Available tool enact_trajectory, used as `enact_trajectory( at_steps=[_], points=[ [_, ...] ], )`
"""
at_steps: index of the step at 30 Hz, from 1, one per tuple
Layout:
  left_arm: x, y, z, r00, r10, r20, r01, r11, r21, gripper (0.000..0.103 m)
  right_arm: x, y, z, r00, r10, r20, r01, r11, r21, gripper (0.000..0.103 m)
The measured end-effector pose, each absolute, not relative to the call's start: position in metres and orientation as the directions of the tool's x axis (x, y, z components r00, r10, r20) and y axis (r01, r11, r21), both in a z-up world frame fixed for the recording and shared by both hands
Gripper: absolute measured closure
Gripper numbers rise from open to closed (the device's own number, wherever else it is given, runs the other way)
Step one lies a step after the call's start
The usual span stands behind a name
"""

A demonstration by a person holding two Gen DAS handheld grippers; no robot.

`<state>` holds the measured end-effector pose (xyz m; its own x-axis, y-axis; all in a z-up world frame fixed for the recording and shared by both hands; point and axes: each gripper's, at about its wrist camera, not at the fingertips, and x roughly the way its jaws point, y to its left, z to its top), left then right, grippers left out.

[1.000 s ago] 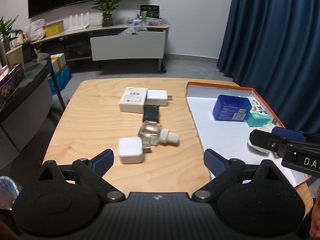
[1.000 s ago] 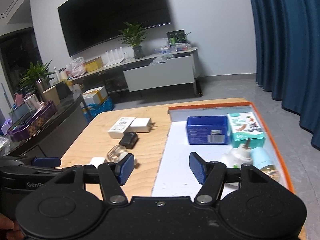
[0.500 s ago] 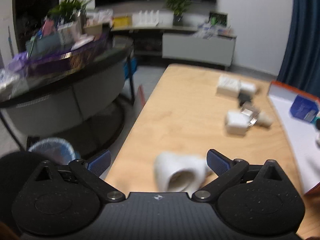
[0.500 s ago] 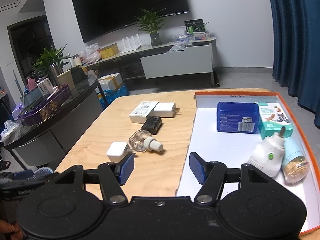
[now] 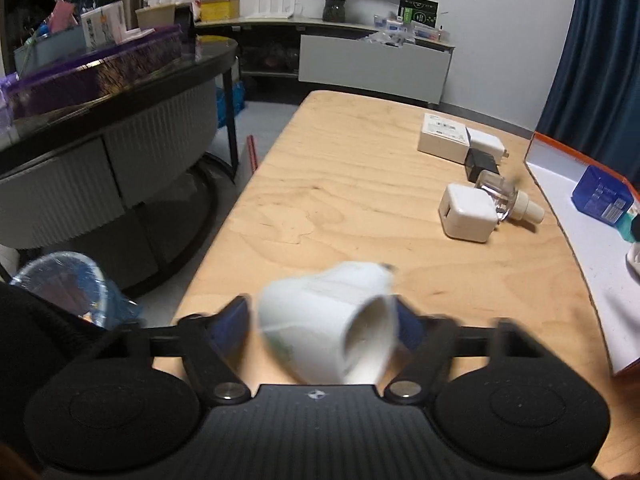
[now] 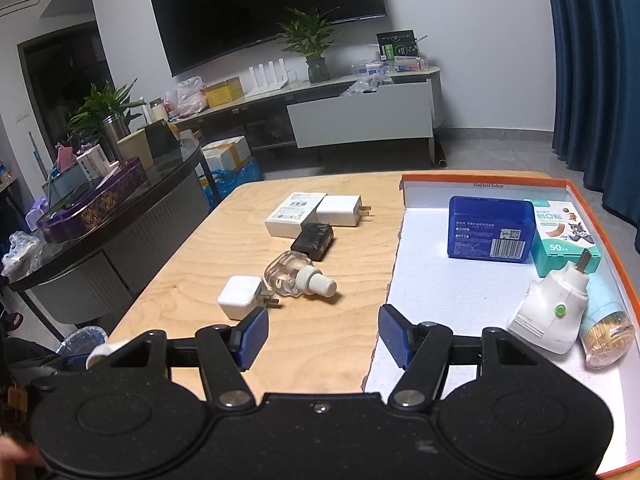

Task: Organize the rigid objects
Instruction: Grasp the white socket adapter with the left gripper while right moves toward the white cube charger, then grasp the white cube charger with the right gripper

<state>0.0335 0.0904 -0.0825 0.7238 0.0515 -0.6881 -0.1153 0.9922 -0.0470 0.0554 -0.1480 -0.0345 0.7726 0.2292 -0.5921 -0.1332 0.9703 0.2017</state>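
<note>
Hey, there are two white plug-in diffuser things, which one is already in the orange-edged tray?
The white diffuser with the green dot, lying beside the pale blue bottle in the tray. The other white one sits between the closing left gripper on the wooden table.

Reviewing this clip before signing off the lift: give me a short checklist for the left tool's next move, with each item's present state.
1. White plug-in device between the left tool fingers: ok, jaws closing.
2. Pads firmly pressing it: cannot tell, blurred.
3. Device lying on the wooden table, near its front edge: ok.
4. Free space in the orange-rimmed tray: ok.
5. Right tool empty, open, off the left tool's path: ok.
6. White charger cube and clear bottle apart from the grasp: ok.
</note>
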Motion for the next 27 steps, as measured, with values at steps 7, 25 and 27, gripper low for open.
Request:
enact_trajectory(
  at_steps=[7,25,27],
  points=[
    [0.038,0.087,-0.076,0.749,0.023,-0.663,-0.086,0.994,-0.063,0.036,0.067,-0.137,-0.042,0.748,0.254,-0.614,-0.156,0.965,0.209,0.029],
    [0.075,0.102,-0.047,0.815,0.029,-0.578,-0.092,0.993,-0.079,0.036,0.147,-0.060,-0.089,0.628,0.326,-0.707,-0.185,0.945,0.271,0.024],
    [0.076,0.103,-0.050,0.813,0.028,-0.582,-0.092,0.993,-0.080,0.036,0.154,-0.053,-0.095,0.659,0.294,-0.693,-0.173,0.955,0.241,0.020]
  ],
)
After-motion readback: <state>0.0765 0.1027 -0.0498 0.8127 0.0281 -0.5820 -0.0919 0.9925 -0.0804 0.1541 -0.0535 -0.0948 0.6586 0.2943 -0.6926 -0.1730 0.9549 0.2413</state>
